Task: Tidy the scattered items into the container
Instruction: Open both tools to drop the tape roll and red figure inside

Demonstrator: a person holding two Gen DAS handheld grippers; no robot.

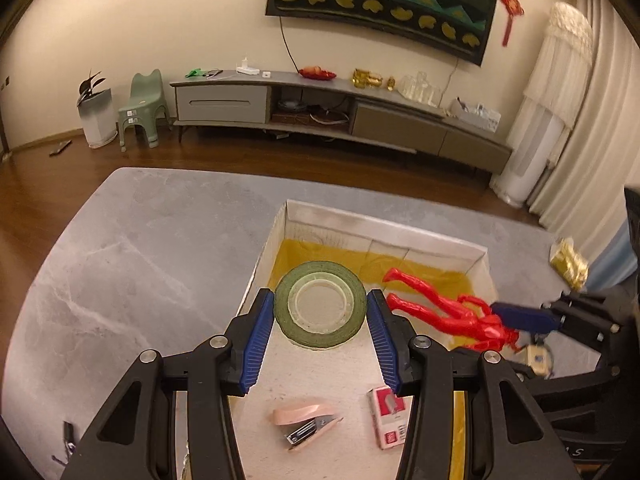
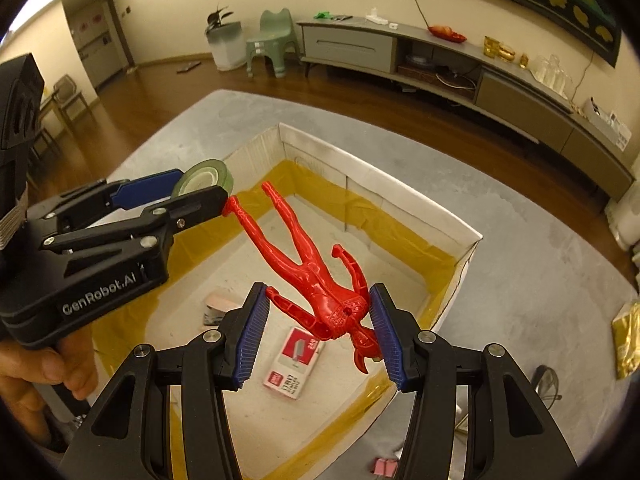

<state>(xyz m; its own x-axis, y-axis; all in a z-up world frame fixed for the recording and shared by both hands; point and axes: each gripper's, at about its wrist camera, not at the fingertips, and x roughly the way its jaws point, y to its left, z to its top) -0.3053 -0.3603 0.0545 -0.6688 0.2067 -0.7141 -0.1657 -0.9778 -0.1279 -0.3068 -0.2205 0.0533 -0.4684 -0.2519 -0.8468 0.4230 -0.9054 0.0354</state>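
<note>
Glossy red plastic figure (image 2: 320, 280); matt green tape roll (image 1: 320, 307); white cardboard box (image 2: 400, 196), yellow tape lining its walls; smooth grey marbled worktop (image 1: 140, 248).

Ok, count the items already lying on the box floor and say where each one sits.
2. The pink stapler lies on the box floor below the left gripper; the red-and-white staple box lies under the right gripper. The grippers may hide more.
</note>
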